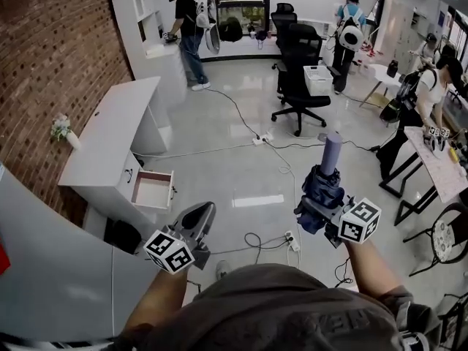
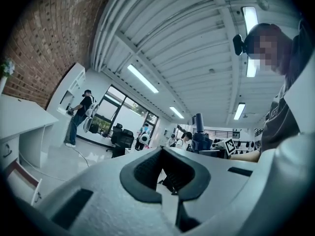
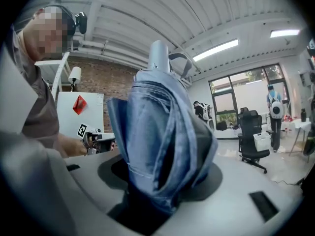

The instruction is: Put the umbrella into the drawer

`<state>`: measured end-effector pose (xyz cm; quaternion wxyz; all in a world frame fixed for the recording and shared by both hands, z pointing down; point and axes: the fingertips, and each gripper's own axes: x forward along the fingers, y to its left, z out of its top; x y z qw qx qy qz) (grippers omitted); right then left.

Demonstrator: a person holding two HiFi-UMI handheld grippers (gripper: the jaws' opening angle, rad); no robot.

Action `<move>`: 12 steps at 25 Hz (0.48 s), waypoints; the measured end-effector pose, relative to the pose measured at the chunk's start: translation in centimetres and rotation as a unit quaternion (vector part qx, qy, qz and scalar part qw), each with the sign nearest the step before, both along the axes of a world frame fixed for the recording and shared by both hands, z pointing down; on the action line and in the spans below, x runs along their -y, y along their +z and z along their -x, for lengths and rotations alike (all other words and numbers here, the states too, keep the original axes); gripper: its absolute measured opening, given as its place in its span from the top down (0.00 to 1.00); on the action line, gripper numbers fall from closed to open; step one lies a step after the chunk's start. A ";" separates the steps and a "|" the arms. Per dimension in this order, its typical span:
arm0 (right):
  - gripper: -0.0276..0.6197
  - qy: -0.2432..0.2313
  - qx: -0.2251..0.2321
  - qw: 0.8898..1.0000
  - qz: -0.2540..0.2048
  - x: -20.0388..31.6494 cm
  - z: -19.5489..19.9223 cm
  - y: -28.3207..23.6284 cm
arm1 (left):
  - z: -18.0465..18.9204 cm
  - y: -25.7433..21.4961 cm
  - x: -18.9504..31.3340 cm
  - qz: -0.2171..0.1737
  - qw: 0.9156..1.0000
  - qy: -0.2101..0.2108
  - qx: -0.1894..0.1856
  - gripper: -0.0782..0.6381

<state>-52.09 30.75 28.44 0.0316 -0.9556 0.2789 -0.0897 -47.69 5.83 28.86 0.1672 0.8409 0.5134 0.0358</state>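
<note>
My right gripper (image 1: 317, 209) is shut on a folded blue umbrella (image 1: 322, 187), which stands upright with its pale handle (image 1: 331, 152) on top. In the right gripper view the umbrella's fabric (image 3: 157, 132) fills the space between the jaws of the right gripper (image 3: 162, 181). My left gripper (image 1: 199, 221) is open with nothing in it; its pads (image 2: 145, 168) stand apart in a V. The white drawer (image 1: 152, 191) is pulled out of the white desk (image 1: 110, 134) at the left, ahead of the left gripper. The umbrella (image 2: 199, 134) also shows at the right of the left gripper view.
Cables and a power strip (image 1: 292, 241) lie on the shiny floor between me and the desk. Black office chairs (image 1: 300, 72) stand farther out. Other people work at the back and right. A table (image 1: 439, 163) is at the right, a brick wall (image 1: 44, 57) at the left.
</note>
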 end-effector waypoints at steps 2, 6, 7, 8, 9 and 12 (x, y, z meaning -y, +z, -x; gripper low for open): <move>0.60 0.008 -0.002 1.000 -0.002 1.8 -3.8 -0.4 | -4.2 -0.2 1.4 -0.003 1.000 0.013 -0.002 0.89; 0.60 0.027 -0.010 0.999 -0.015 4.8 -11.1 -1.2 | -12.1 -0.8 4.4 -0.015 0.999 0.032 -0.013 0.89; 0.60 0.030 -0.010 0.999 -0.017 5.5 -12.7 -1.2 | -13.9 -0.9 5.2 -0.016 0.999 0.035 -0.014 0.89; 0.60 0.033 -0.010 0.999 -0.018 6.1 -14.2 -1.2 | -15.6 -0.9 5.9 -0.015 0.999 0.037 -0.014 0.89; 0.60 0.035 -0.010 0.999 -0.018 6.6 -15.7 -1.1 | -17.2 -0.9 6.5 -0.015 0.999 0.038 -0.015 0.89; 0.60 0.042 -0.006 0.999 -0.019 7.4 -19.5 -1.0 | -21.2 -0.5 7.8 -0.009 0.999 0.039 -0.011 0.89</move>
